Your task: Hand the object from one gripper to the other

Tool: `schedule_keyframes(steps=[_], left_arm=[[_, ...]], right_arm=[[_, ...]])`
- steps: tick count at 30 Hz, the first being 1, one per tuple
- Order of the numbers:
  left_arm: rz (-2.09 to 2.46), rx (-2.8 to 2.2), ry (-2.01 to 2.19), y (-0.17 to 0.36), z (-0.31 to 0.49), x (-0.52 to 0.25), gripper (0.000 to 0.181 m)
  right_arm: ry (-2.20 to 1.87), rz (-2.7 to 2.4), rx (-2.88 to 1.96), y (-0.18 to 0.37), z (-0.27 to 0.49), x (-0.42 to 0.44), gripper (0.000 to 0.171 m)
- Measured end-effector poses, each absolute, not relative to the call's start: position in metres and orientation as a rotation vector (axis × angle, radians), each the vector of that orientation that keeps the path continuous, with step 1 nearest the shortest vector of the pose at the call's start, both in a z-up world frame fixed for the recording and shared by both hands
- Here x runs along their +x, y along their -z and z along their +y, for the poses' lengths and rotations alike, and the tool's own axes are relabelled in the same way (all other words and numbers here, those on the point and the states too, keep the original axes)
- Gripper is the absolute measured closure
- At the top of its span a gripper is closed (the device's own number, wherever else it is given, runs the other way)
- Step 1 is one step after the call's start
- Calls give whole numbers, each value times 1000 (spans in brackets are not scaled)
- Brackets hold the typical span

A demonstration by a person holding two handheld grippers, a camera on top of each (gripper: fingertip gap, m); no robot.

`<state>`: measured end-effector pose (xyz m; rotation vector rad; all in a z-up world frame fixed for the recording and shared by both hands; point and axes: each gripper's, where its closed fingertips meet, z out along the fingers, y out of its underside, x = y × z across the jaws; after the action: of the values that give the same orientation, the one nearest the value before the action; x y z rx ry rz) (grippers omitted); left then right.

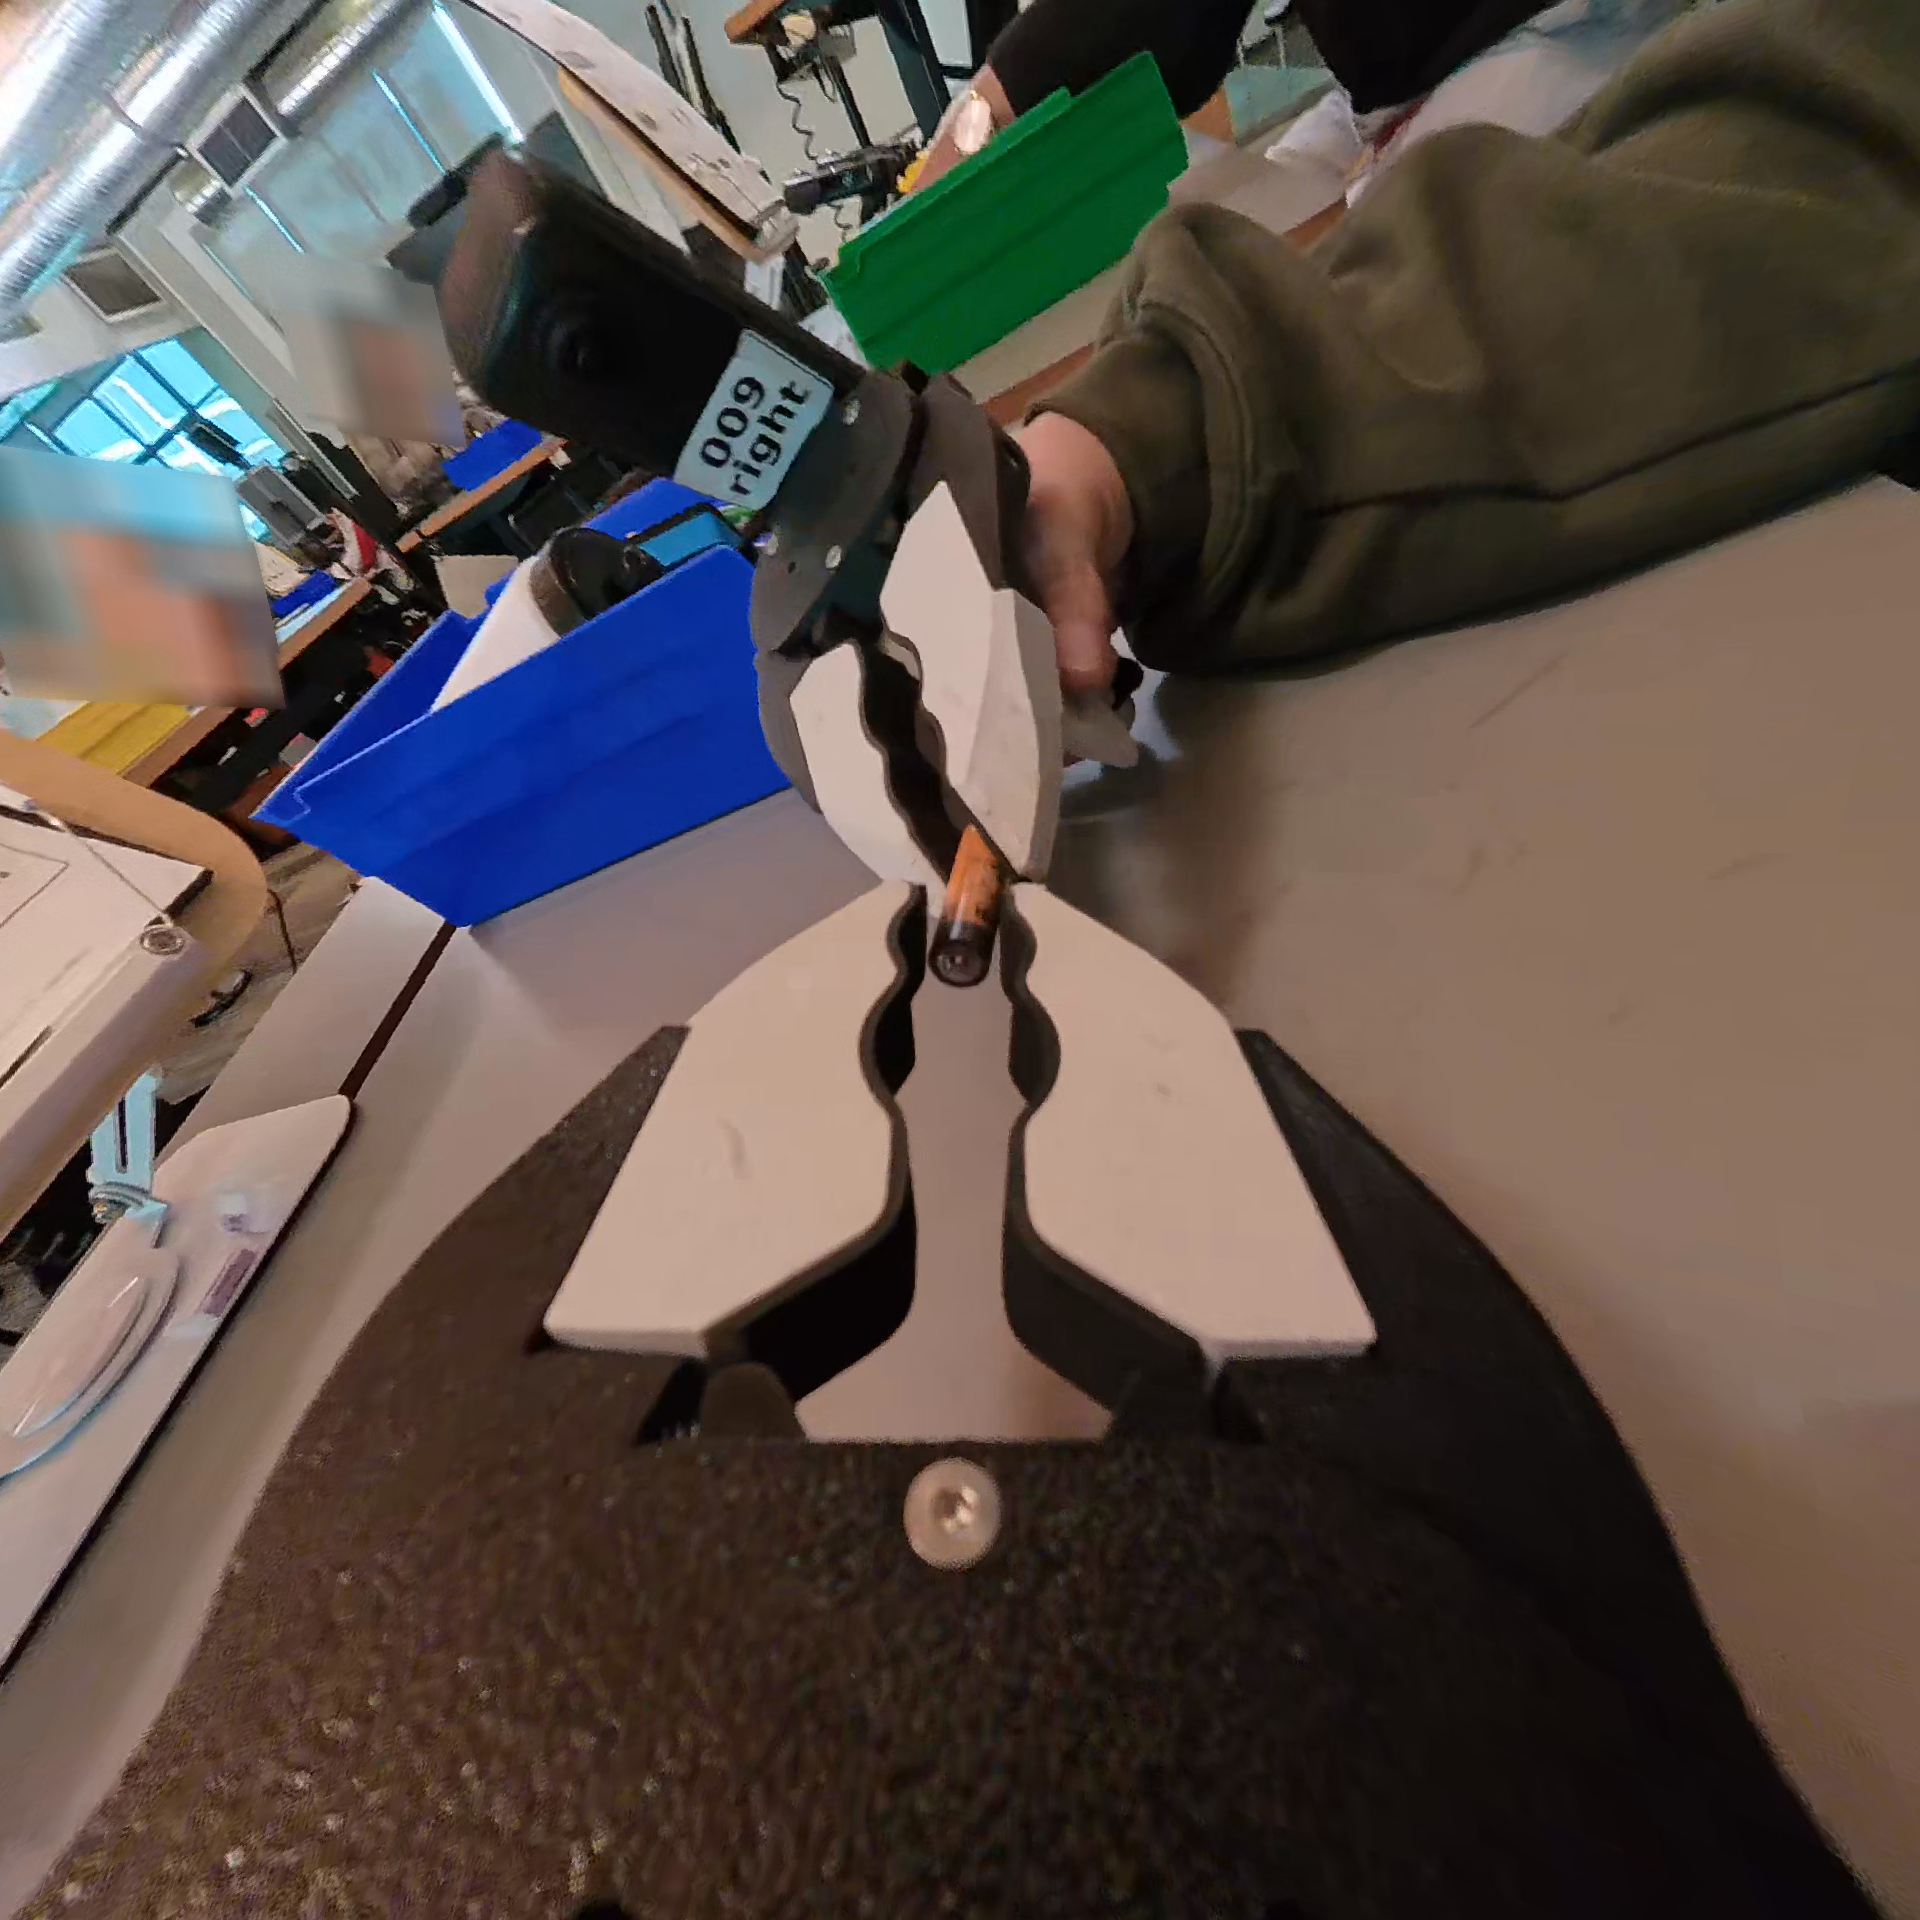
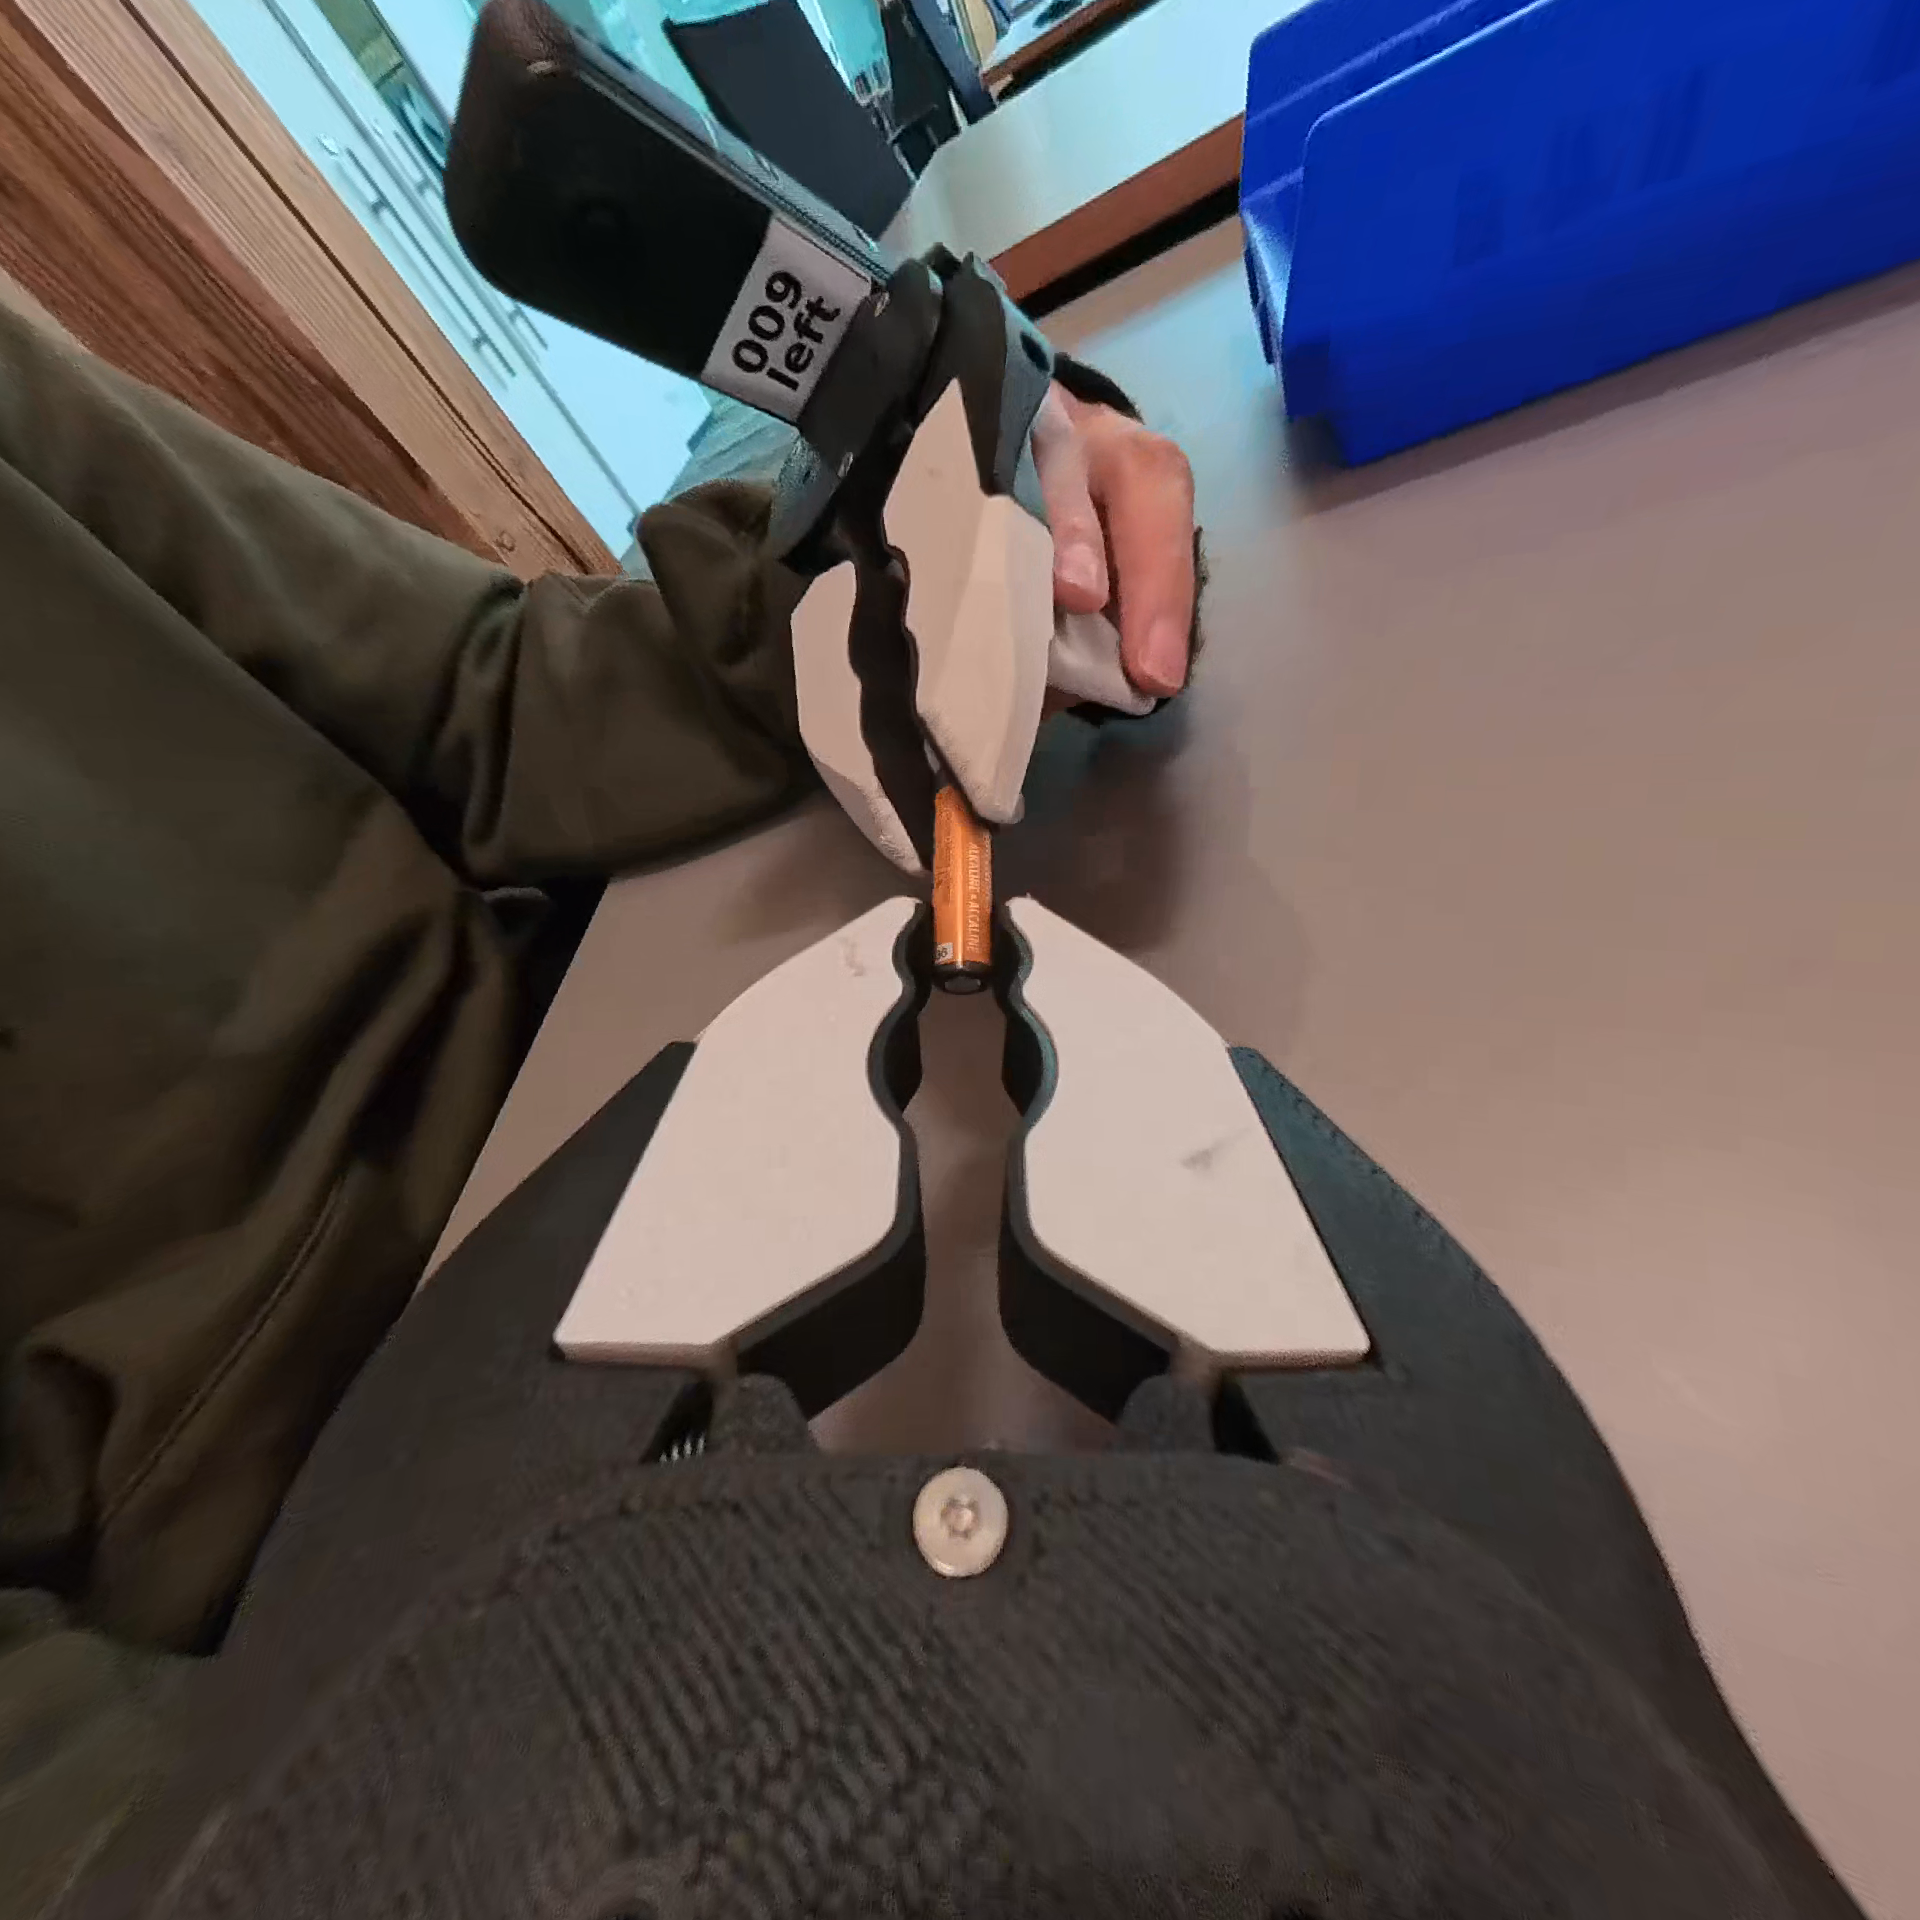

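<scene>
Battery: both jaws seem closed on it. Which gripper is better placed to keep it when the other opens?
Right, probably. The battery lies in line with the right gripper, its end seated between the tips. The left gripper pinches only the far end, at an angle. Both grips look shallow.

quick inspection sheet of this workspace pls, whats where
surface: grey table, bare around the handover
job's things: orange battery, held off the table, one end in each tool
clutter: blue bin on the table with a white item in it; green bin farther back; flat white pieces at the left edge
grippers: left tool and right tool meet tip to tip, both appear closed on the battery
cables: nothing seen on the table
surroundings: other workbenches, windows, ceiling ducting; olive sleeves of the person holding the tools
</scene>
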<state>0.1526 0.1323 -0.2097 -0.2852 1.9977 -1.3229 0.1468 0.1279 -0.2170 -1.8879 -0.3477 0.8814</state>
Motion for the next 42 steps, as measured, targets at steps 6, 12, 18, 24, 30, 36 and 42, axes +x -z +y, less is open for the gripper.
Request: schedule_keyframes(steps=[6, 12, 18, 24, 30, 36, 42], left_arm=[[2021, -368, 1363, 209, 132, 154, 171], [1902, -736, 1603, 191, 148, 168, 171], [1720, -413, 1138, 180, 176, 175, 171], [1720, -161, 796, 186, 159, 177, 171], [1728, -32, 639, 194, 146, 179, 171], [1716, -16, 588, 195, 149, 181, 171], [1714, -15, 590, 194, 152, 180, 171]], right_arm=[[-880, -316, -1846, 210, 130, 151, 161], [-613, -250, -1729, 197, 143, 175, 143], [-1125, 305, -1525, 180, 154, 194, 138], [-1265, 334, -1586, 194, 152, 182, 130], [-1311, 328, -1558, 191, 149, 181, 159], [-1314, 319, -1577, 192, 146, 182, 159], [-1356, 325, -1556, 192, 145, 181, 161]])
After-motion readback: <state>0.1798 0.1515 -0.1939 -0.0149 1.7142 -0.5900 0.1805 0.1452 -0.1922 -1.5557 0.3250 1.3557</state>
